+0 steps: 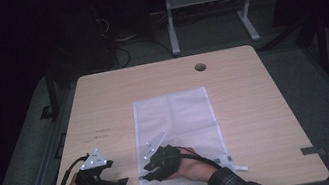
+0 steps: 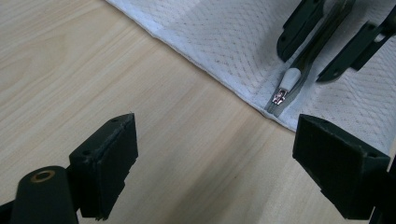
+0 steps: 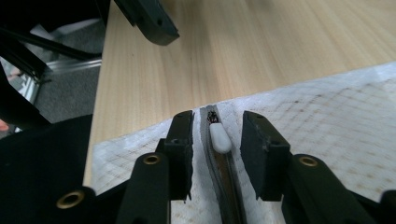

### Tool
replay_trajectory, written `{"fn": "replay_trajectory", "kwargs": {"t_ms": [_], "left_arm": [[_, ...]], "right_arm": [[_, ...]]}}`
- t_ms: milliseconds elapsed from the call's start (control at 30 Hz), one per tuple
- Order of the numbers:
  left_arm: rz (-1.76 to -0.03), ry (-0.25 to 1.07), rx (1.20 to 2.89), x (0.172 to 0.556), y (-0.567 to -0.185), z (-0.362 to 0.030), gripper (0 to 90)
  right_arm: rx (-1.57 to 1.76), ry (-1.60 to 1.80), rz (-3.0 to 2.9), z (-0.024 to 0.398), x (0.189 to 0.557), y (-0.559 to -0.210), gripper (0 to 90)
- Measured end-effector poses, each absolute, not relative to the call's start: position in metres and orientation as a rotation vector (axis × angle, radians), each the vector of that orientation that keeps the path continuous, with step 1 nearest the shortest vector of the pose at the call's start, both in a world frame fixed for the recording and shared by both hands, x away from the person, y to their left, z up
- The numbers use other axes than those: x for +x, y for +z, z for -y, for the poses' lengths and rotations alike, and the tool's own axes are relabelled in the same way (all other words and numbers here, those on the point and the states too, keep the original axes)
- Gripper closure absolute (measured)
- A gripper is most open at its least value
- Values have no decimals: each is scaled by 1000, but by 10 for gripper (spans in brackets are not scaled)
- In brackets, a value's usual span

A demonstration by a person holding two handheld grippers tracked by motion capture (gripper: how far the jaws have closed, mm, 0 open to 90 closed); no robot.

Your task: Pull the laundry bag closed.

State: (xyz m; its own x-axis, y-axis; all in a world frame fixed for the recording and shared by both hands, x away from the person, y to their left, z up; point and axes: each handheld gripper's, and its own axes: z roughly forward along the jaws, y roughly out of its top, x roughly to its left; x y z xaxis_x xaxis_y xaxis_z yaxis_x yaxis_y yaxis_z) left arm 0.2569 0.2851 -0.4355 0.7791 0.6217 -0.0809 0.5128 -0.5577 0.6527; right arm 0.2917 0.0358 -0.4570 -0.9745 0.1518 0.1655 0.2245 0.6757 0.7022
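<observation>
Fingers of right gripper point(image 3: 216, 154) straddle white zipper pull point(image 3: 219, 137) of mesh bag point(image 1: 176, 116), not touching; left gripper point(image 2: 229, 163) gapes empty.

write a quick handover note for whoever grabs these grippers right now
Left gripper: open, holding nothing, resting over bare table just left of the mesh bag.
Right gripper: over the bag's left edge, jaws either side of the white zipper pull with a gap on each side, not yet pinching it.
Bag: lies flat in the middle of the table; the pull sits at the zipper's end by the bag's edge.
Done: right gripper lined up on the pull.
Left: pinch the pull and probably draw it along the zipper; the left gripper could hold the bag steady.
</observation>
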Motion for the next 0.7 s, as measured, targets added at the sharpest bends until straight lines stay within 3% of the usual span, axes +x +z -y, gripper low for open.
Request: {"fn": "replay_trajectory", "kwargs": {"t_ms": [200,400,700], "left_arm": [[-842,204,2285,257,-436,-285,134],[-843,202,2289,257,-436,-285,134],[-842,197,2290,256,-436,-285,137]], "right_arm": [[-312,-1158,2805,-41,293,-465,693],[-303,-1143,2819,-42,292,-465,800],[-291,-1172,2820,-39,291,-459,816]]}}
